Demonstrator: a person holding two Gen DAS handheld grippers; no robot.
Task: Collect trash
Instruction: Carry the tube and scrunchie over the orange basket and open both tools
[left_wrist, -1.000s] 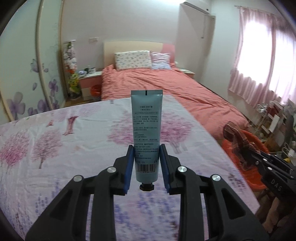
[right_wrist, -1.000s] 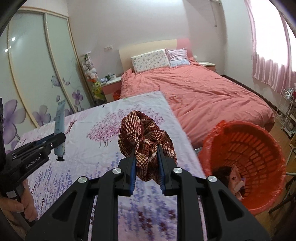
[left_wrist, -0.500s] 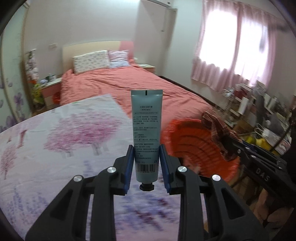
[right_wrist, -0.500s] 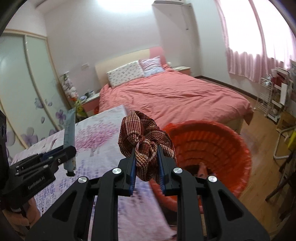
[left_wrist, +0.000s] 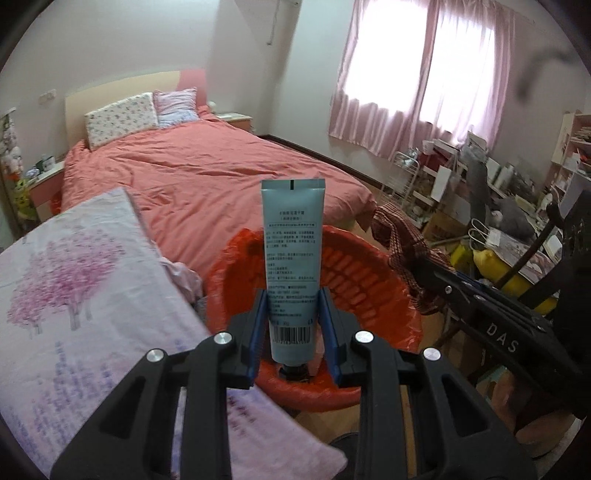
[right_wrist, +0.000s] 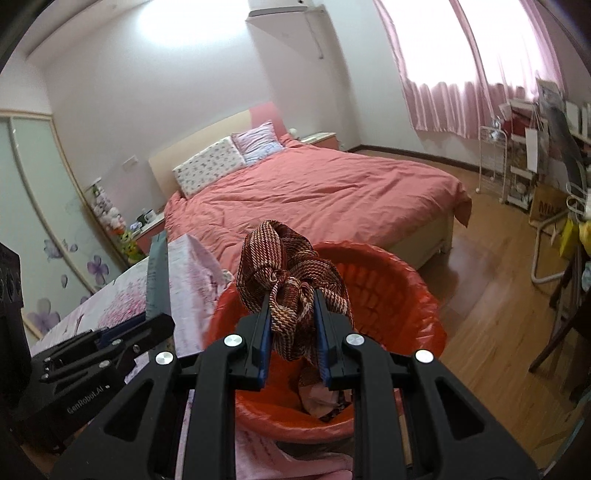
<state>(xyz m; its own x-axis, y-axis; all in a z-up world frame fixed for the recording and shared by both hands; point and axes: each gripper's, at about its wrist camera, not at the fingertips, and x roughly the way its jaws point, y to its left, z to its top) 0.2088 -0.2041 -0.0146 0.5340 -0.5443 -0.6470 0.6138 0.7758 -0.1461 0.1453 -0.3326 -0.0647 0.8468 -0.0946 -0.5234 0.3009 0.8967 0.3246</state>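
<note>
My left gripper (left_wrist: 293, 325) is shut on a pale blue tube (left_wrist: 293, 258) held upright, cap down, over the near rim of the orange basket (left_wrist: 365, 273). My right gripper (right_wrist: 291, 325) is shut on a crumpled brown woven cloth (right_wrist: 291, 273) and holds it above the orange basket (right_wrist: 399, 295), which has some trash at its bottom. The cloth (left_wrist: 400, 240) and right gripper also show at the right of the left wrist view. The tube (right_wrist: 158, 280) and left gripper show at the left of the right wrist view.
A surface with a floral pink-and-white cover (left_wrist: 74, 295) lies to the left of the basket. A bed with a salmon cover (right_wrist: 314, 192) stands behind. Cluttered shelves and a desk (left_wrist: 498, 192) line the right side. Wooden floor (right_wrist: 498, 306) lies right of the basket.
Both grippers have swung right, from over the floral cover to above the orange basket, still holding the tube and the cloth.
</note>
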